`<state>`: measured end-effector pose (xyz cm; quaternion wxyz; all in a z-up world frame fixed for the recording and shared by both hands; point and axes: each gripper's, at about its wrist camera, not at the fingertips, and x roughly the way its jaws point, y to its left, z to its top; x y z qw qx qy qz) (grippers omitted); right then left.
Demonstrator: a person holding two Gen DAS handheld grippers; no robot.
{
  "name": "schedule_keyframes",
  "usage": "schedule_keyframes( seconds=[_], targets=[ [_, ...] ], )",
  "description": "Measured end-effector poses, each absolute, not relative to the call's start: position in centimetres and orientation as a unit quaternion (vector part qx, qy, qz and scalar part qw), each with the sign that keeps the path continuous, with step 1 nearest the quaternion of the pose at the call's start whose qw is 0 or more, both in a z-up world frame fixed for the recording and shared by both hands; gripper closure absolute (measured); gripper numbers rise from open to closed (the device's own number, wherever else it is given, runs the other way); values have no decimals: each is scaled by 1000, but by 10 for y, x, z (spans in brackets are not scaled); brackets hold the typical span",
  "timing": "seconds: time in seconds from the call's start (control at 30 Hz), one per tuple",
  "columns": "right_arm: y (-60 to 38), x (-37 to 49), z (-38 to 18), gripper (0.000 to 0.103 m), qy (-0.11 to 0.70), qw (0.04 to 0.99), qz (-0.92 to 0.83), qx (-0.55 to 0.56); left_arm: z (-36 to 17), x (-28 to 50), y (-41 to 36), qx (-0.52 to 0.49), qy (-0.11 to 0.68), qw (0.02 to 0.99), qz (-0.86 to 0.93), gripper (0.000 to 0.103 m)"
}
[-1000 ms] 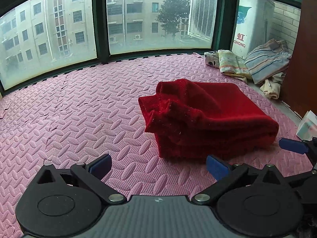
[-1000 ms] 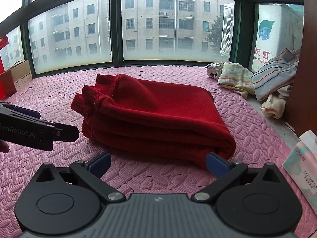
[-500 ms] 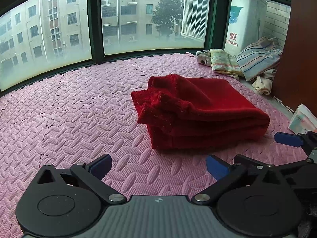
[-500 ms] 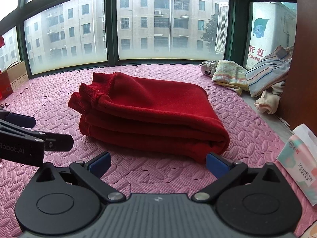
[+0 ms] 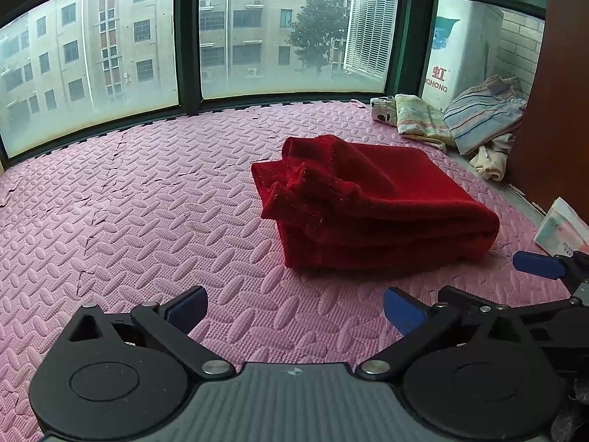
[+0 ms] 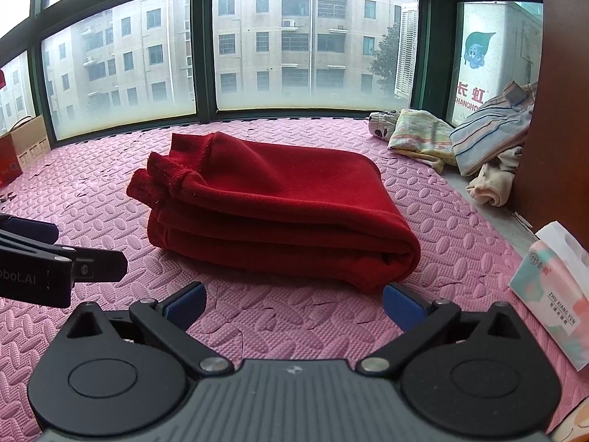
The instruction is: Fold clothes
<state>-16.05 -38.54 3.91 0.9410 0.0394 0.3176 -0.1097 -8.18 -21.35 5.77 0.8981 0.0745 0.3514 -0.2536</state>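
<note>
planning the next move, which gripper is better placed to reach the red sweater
Right, probably. The right gripper is open, with one fingertip almost at the red sweater at its folded corner. The left gripper, also open, has bare mat between it and the sweater.

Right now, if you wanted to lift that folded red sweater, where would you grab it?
Probably at the rounded fold of the red sweater, its near right end, coming in low from the right hand-held gripper side. There the layers join in one thick roll; the far left end splays into loose cuffs that would likely slip apart.
</note>
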Motion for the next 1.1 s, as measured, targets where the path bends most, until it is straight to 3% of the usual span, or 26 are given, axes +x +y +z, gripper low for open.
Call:
schedule_keyframes(
  seconds=[1.1],
  targets=[
    [-386,-182,41,0,307,942,-124,48,57,-108,-215,81,347,896,-266,0]
  ],
)
